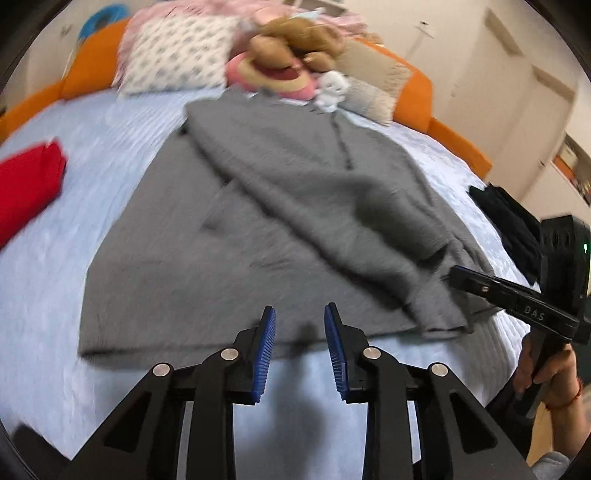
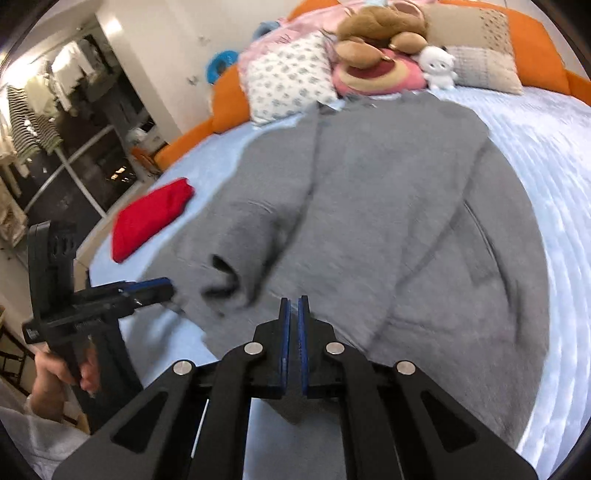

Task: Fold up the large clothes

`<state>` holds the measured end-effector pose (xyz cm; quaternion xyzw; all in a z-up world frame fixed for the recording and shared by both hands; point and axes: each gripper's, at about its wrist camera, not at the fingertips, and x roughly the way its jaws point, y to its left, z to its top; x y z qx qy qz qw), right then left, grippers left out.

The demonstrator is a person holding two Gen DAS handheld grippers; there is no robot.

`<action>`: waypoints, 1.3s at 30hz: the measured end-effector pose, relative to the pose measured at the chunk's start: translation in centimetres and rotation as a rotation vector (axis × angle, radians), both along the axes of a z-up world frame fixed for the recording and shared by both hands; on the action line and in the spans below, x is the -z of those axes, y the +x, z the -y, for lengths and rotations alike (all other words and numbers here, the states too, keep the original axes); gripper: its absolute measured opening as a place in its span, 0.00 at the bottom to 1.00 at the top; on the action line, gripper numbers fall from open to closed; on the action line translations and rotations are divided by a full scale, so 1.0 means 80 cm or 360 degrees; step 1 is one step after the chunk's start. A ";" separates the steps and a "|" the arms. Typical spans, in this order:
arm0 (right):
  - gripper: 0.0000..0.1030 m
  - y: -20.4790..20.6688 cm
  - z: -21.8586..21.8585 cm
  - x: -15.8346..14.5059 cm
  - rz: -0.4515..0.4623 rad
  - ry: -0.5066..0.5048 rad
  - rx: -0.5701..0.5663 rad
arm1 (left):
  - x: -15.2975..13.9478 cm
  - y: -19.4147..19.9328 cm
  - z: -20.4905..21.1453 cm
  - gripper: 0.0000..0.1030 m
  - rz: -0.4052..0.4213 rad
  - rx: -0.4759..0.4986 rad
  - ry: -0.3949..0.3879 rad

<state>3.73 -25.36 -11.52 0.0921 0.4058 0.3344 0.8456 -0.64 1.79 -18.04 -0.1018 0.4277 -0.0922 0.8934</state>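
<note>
Grey knit fabric covers the middle of the bed: a large grey garment [image 1: 236, 236] lies spread on the pale blue bedspread [image 1: 48, 288], with one side folded diagonally across its body and a sleeve cuff [image 2: 225, 269] lying open near the lower left in the right wrist view. Its near hem lies just ahead of the left tool [image 1: 300, 325], whose blue pads stand apart with nothing between them, hovering over the hem edge. The right tool [image 2: 294, 314] has its pads almost together with only a thin gap; whether cloth is pinched there cannot be told, and the garment's near edge lies directly past its tips. To the garment's left a folded red cloth [image 1: 26, 188] rests on the bedspread, well apart. A dark garment [image 1: 506, 218] lies at the right edge. Beyond the collar sit a patterned pillow [image 2: 288, 81], a brown plush toy [image 2: 380, 29] and a small white plush [image 2: 437, 66].
</note>
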 end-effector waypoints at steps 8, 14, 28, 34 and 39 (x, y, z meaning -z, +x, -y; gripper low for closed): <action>0.10 0.002 -0.063 -0.065 0.0324 -0.0115 -0.0249 | -0.035 0.017 0.003 0.66 0.0166 0.0077 -0.0041; 0.29 0.025 -0.126 -0.025 0.0181 -0.0433 -0.0386 | -0.063 0.059 -0.076 0.80 0.0198 -0.0093 -0.0090; 0.79 -0.047 -0.302 -0.043 0.0552 -0.0444 -0.0715 | -0.022 0.044 -0.266 0.91 0.0062 -0.0493 -0.0206; 0.78 -0.066 -0.379 0.015 0.0611 -0.0699 -0.0760 | -0.006 0.035 -0.294 0.91 0.0060 -0.0514 -0.0297; 0.53 -0.059 -0.396 0.053 0.0657 -0.0834 -0.0663 | -0.013 0.065 -0.301 0.91 0.0083 -0.0435 -0.0332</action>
